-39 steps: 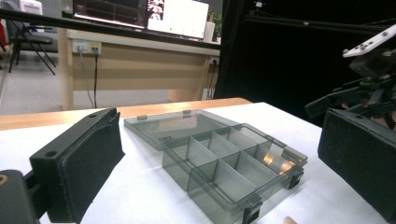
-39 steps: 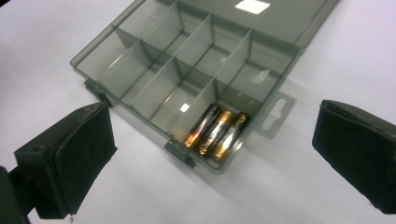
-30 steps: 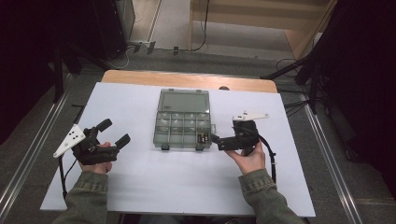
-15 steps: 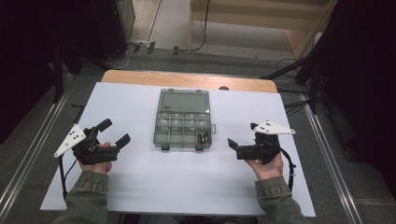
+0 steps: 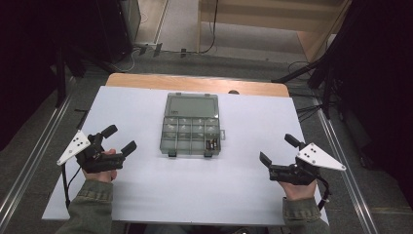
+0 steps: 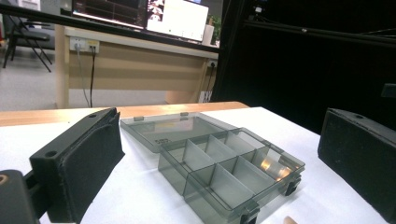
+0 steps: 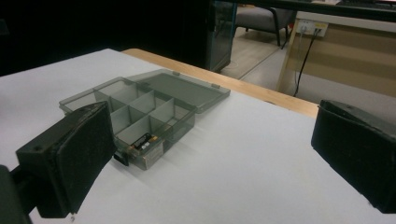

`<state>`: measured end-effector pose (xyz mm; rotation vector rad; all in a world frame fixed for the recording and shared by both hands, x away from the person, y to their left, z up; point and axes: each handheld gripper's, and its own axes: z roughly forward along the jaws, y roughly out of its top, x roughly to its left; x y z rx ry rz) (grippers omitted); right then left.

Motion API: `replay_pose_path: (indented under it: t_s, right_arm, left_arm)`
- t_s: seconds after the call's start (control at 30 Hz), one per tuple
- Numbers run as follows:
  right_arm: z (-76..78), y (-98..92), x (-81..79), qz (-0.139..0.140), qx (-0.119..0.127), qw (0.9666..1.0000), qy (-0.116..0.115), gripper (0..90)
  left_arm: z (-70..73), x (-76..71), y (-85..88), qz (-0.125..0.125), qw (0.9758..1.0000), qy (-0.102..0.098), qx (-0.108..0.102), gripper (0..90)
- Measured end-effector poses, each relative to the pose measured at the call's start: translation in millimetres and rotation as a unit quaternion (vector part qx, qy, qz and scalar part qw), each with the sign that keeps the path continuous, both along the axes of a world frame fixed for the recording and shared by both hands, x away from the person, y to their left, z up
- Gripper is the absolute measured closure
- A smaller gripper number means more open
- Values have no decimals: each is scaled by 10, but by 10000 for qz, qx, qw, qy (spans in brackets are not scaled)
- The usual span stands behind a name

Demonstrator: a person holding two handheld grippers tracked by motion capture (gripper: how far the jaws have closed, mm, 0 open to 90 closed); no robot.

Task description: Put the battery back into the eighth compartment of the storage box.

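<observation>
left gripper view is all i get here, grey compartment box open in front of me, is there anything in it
Observer: Yes. The right gripper view shows small batteries in the near corner compartment of the compartment box.
Operator: where's the other gripper
Observer: In the high view the right gripper is held over the white sheet to the right of the box, apart from it, jaws open and holding nothing.
Operator: and mine, am i close to the box
Observer: No. The high view shows the left gripper out to the left of the box, open, with bare sheet between them.
</observation>
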<state>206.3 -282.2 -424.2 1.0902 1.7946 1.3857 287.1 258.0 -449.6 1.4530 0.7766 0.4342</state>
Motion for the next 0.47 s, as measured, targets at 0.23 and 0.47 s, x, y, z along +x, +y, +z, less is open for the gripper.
replay_pose_path:
  t_s: [0.23,0.47]
  right_arm:
    - [-248,-304,-97,276,1077,9938,-79,0]
    - [-408,-384,-199,-26,1007,9933,-561,0]
  left_arm:
    - [1,-13,4,18,10000,6,22,0]
    - [-2,-14,-12,0,10000,18,32,0]
